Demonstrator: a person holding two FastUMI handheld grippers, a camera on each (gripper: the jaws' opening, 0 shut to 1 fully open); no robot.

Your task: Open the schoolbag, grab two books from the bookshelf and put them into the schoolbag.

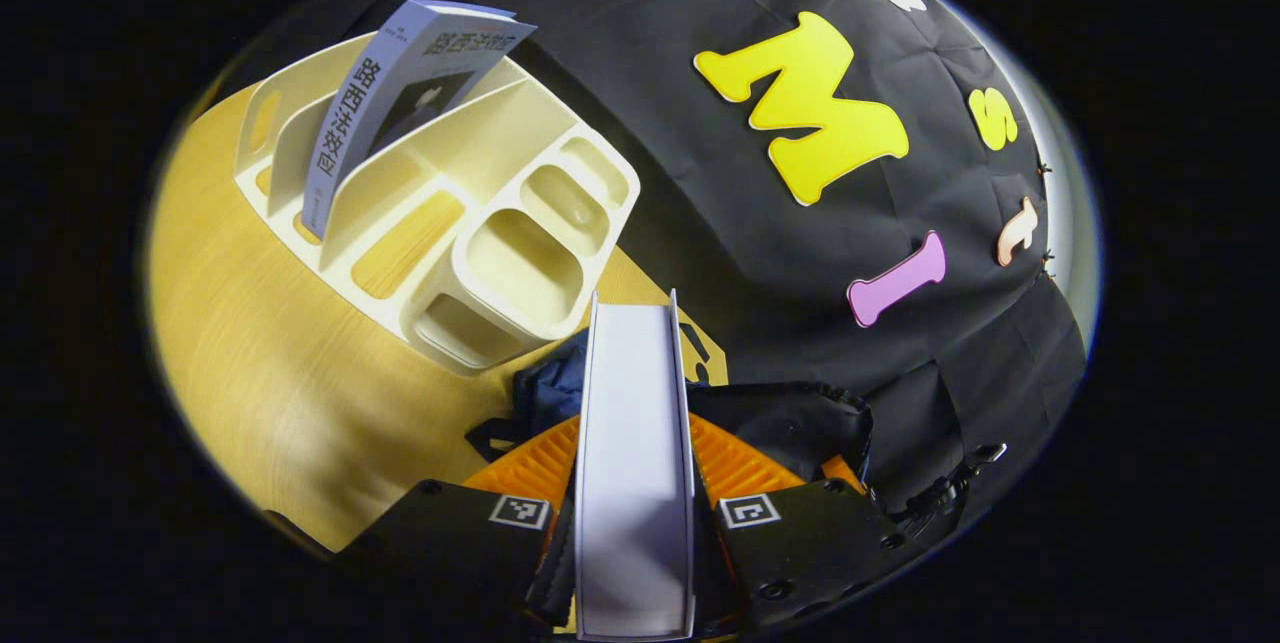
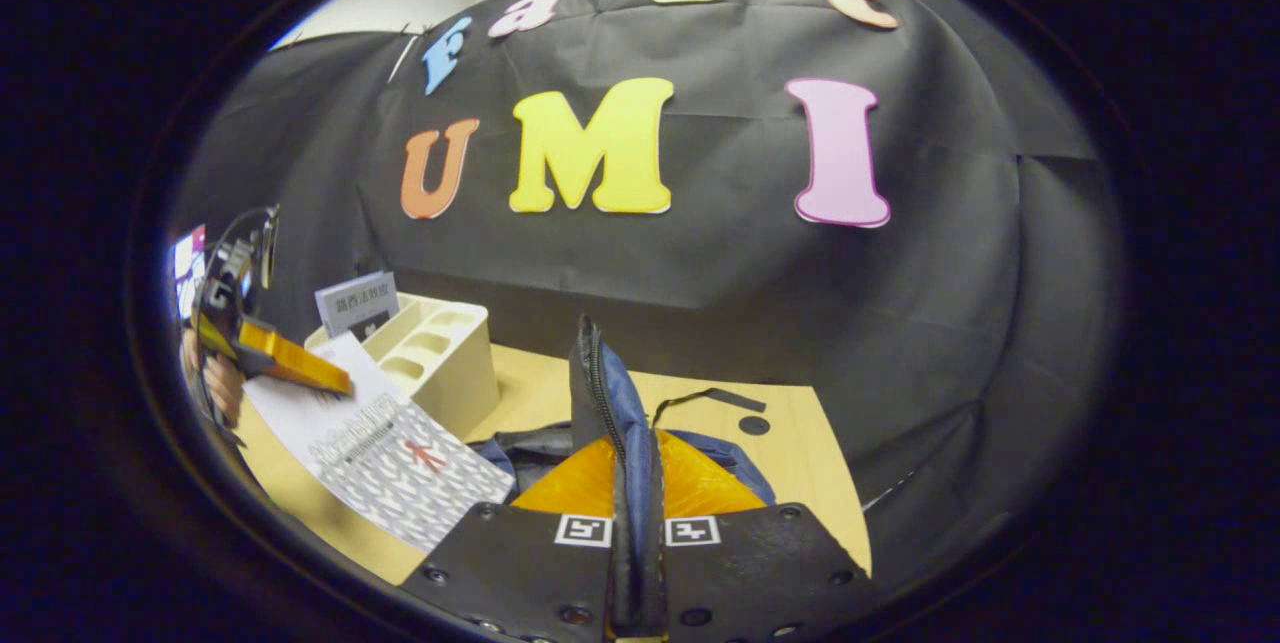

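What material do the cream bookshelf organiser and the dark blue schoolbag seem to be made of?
The cream bookshelf organiser looks like moulded plastic with a smooth, slightly glossy finish: rounded compartment edges, one even colour, soft highlights. The dark blue schoolbag looks like woven fabric, probably nylon or polyester: its edge folds limply between the right gripper fingers, with a zipper along it.

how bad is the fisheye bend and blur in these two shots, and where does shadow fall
Left gripper view: the cream plastic desk organiser bows strongly and the light wooden tabletop curves away; the white-edged book in the left gripper looks soft up close. Right gripper view: the grey patterned book cover is sharp, while the hand at the edge is smeared and dim.
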